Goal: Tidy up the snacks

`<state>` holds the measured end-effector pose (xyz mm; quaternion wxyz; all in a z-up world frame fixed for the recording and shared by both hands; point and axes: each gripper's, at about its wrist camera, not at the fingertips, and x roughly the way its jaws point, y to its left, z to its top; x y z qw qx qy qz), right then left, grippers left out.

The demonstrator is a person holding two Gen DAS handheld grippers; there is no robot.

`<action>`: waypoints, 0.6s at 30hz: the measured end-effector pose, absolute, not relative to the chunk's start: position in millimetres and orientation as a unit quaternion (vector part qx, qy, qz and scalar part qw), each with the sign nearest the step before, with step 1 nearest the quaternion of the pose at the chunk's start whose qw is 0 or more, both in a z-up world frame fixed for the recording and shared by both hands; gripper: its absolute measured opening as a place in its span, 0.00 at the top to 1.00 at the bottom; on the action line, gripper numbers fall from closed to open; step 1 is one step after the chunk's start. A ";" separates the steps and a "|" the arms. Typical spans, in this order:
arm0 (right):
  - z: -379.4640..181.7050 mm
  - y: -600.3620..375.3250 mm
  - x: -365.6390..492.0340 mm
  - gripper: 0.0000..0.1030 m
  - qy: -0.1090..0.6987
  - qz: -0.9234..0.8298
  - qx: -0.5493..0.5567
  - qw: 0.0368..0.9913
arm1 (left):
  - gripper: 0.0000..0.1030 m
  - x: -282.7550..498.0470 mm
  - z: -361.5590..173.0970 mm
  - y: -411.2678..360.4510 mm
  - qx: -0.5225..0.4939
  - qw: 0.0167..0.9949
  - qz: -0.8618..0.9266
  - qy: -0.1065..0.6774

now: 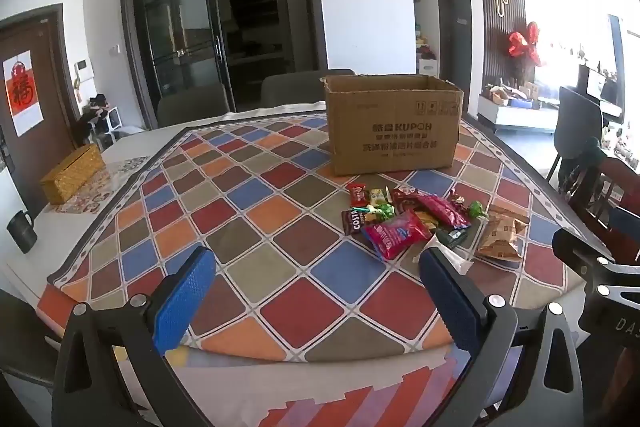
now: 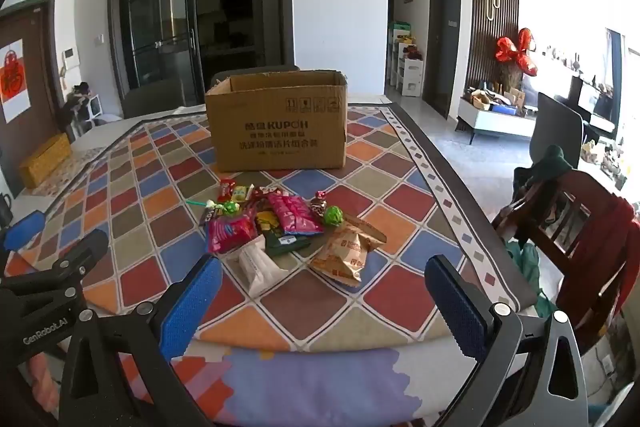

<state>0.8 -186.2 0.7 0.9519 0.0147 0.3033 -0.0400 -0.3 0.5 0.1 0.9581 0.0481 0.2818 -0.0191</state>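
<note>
Before the cardboard box (image 2: 276,123) lay the snack pile (image 2: 280,227); both my hand-held grippers, left (image 1: 316,291) and right (image 2: 320,295), gaped empty, sorting unstarted, first pick needing a reach forward

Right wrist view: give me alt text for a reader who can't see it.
A pile of wrapped snacks lies on a checkered tablecloth in front of an open cardboard box. The open, empty right gripper points toward the pile from the near table edge.
</note>
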 end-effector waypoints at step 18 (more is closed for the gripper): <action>4.1 -186.4 -2.4 0.00 0.297 -0.040 0.015 0.954 | 0.00 -3.7 5.2 -0.8 0.046 0.961 -0.029 0.273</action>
